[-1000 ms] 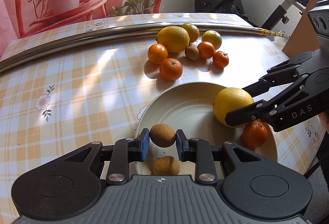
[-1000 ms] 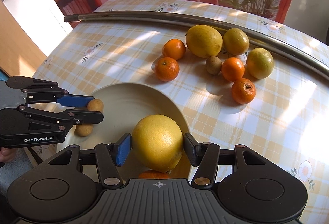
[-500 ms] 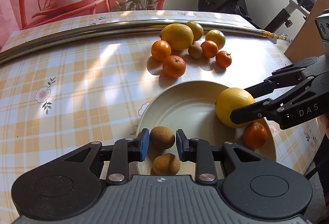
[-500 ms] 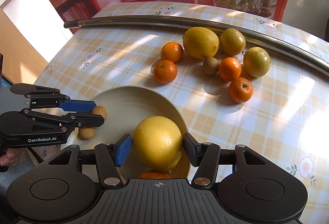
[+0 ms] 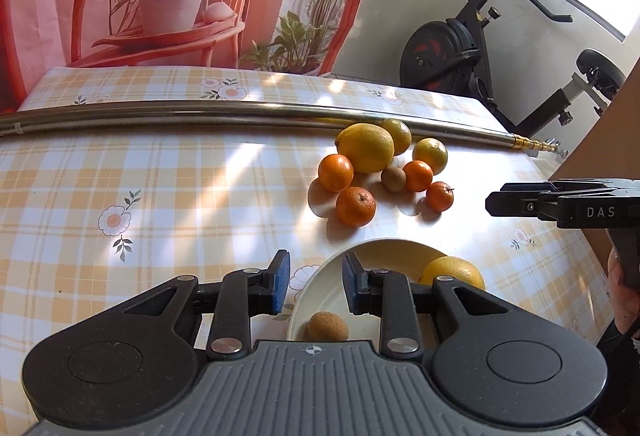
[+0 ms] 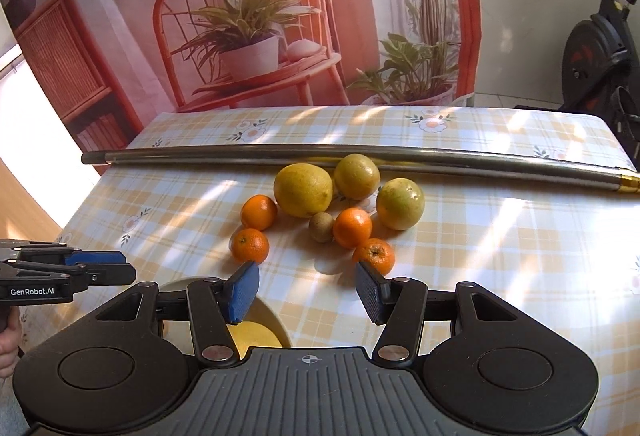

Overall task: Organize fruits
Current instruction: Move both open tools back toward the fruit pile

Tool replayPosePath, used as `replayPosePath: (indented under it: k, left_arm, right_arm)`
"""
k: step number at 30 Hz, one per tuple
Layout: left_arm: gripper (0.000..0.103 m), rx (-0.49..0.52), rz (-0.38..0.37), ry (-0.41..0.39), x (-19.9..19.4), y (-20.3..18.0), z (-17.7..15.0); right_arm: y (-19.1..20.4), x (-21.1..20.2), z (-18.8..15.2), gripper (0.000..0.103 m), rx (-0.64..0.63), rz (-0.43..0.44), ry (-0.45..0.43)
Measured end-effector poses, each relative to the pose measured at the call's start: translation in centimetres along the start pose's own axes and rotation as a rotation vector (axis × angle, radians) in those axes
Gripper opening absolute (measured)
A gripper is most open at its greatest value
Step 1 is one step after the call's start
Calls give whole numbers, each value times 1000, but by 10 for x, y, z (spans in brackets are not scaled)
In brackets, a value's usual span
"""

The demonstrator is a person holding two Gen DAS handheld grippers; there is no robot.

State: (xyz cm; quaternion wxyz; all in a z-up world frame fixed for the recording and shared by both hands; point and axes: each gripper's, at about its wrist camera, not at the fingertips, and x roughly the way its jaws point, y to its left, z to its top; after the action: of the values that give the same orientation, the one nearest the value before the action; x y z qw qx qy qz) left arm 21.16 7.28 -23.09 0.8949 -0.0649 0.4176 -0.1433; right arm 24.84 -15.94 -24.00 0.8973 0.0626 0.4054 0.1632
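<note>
A cream plate near the table's front edge holds a brown kiwi and a big yellow citrus. My left gripper hangs open and empty above the plate's left rim. My right gripper is open and empty too, lifted above the plate, with the yellow citrus below its left finger. Farther back lies a cluster: a large lemon, two yellow-green citrus, several mandarins and a kiwi.
A long metal pole lies across the checked tablecloth behind the fruit. An exercise bike stands beyond the table's far right corner. A hand holds the right gripper's handle at the right table edge.
Both grippers have let go of their fruit and opened. The kiwi and the big yellow citrus now rest in the plate, and both grippers have lifted and pulled back.
</note>
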Motion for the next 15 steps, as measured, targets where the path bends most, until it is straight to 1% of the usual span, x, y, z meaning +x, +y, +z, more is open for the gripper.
replayPosePath:
  k: [2, 4, 8, 11, 14, 15]
  left_arm:
    - [30, 1, 2, -5, 2, -2, 6]
    - [30, -1, -1, 0, 5, -6, 13]
    - [30, 6, -23, -1, 15, -19, 29]
    - [30, 20, -38, 0, 27, -31, 36]
    - [30, 56, -27, 9, 42, -46, 42]
    - [30, 61, -24, 13, 47, -50, 44]
  right_arm:
    - [-6, -2, 2, 50, 13, -33, -27]
    - [-13, -4, 3, 48, 27, -57, -53]
    - [-18, -6, 3, 45, 21, -104, -97]
    - [-25, -5, 0, 41, 16, -126, -119]
    - [-36, -3, -3, 38, 41, -129, -133]
    - [-40, -3, -5, 35, 51, -130, -136]
